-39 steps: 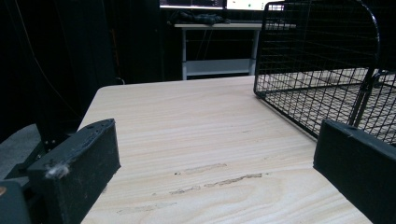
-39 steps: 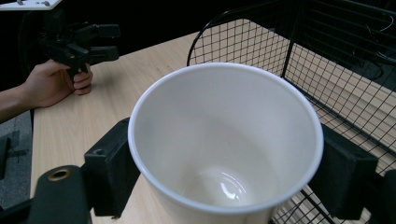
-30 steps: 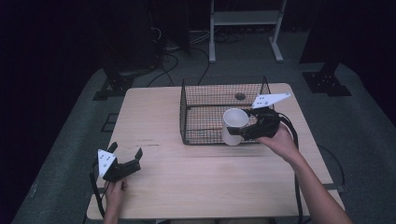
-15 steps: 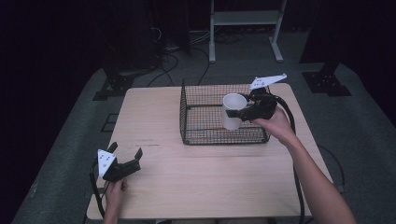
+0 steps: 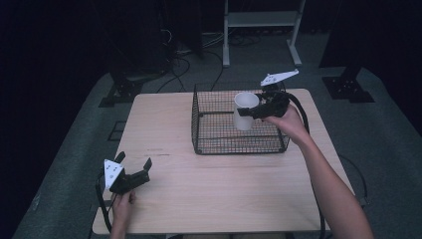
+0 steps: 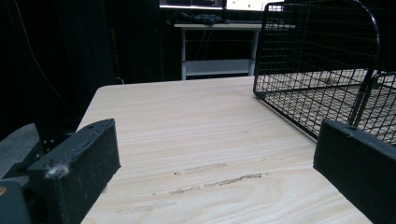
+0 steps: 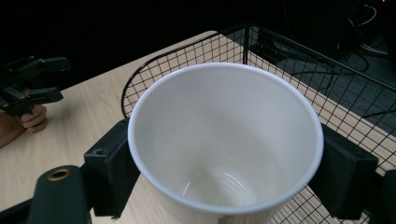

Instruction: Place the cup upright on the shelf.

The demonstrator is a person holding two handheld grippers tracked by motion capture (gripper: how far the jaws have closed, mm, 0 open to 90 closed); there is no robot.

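The right gripper (image 5: 253,112) pinches a white cup (image 5: 245,110), one black jaw pressed against each side of its wall just under the rim, as the right gripper view shows plainly. In the high view the cup is upright, mouth up, held above the wire basket (image 5: 219,144), which sits at about one o'clock on the worktop (image 5: 224,194); it hangs over the basket's far right part, and whether its base is clear of the mesh floor I cannot quite tell from that angle. The cup's inside looks bare and clean. The left gripper (image 5: 135,175) rests near seven o'clock on the worktop, well apart from the basket, its jaws spread wide with nothing but bare wood between them.
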